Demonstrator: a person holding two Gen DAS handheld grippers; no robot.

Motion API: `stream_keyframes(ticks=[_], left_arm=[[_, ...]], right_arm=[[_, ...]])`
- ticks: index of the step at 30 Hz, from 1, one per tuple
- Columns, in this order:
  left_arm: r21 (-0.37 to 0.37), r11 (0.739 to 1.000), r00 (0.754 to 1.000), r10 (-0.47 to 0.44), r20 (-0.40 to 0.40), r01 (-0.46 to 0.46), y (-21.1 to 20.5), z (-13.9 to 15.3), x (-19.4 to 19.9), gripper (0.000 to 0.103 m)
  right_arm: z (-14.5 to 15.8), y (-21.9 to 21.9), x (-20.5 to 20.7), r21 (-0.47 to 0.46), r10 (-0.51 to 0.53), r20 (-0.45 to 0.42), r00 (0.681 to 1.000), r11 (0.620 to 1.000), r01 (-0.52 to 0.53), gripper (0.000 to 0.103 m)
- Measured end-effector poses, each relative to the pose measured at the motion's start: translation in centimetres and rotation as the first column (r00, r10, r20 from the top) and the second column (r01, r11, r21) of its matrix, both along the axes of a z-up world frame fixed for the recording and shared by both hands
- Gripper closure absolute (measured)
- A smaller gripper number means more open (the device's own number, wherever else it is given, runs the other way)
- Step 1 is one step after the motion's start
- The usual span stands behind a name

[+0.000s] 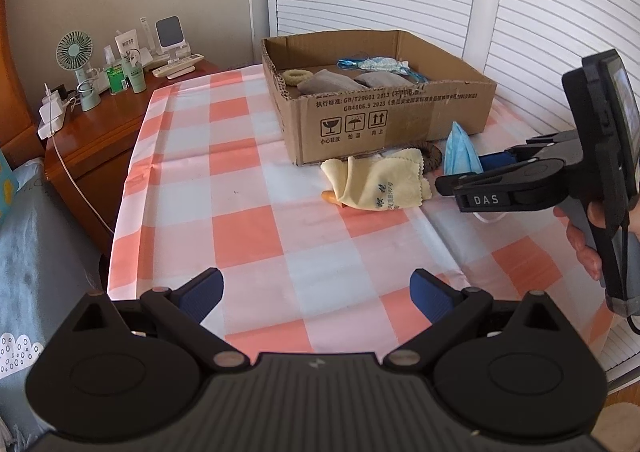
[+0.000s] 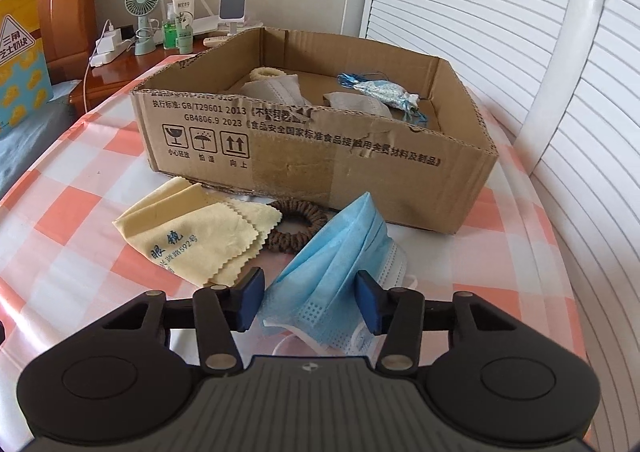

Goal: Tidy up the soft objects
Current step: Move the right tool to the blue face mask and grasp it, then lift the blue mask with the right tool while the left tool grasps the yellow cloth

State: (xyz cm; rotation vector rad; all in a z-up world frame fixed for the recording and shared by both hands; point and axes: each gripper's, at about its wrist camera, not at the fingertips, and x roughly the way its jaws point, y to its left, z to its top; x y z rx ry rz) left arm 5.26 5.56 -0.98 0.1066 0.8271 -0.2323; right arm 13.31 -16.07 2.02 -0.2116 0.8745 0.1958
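Note:
A crumpled blue face mask lies on the checked tablecloth just in front of the cardboard box. My right gripper stands over the mask with its blue pads on either side; a sliver of cloth shows beside the left pad, so it is open. A brown scrunchie and a folded yellow lens cloth lie left of the mask. The left wrist view shows the mask, the right gripper, the yellow cloth and the box. My left gripper hangs open over bare tablecloth.
Inside the box lie two grey masks, a cream scrunchie and a blue-white pouch. A small orange thing peeks from under the yellow cloth. A wooden nightstand with a fan and bottles stands left; white louvred doors rise behind.

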Motion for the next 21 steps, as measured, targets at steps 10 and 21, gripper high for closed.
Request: stream_keyframes(ticks=[10,21], left_arm=[[0.037,0.999,0.999,-0.035,0.004,0.035,-1.3,-0.5,1.2,0.004],[0.093,0.989,0.990,-0.122,0.064,0.115,-4.1,-1.2,3.9,0.004]], right_arm=[[-0.1,-2.5,-0.6,0.019,-0.051,0.009,0.999,0.999,0.051,0.069],[-0.7,-3.6,-0.8,0.058,-0.026,0.050,0.998,0.998,0.023,0.065]])
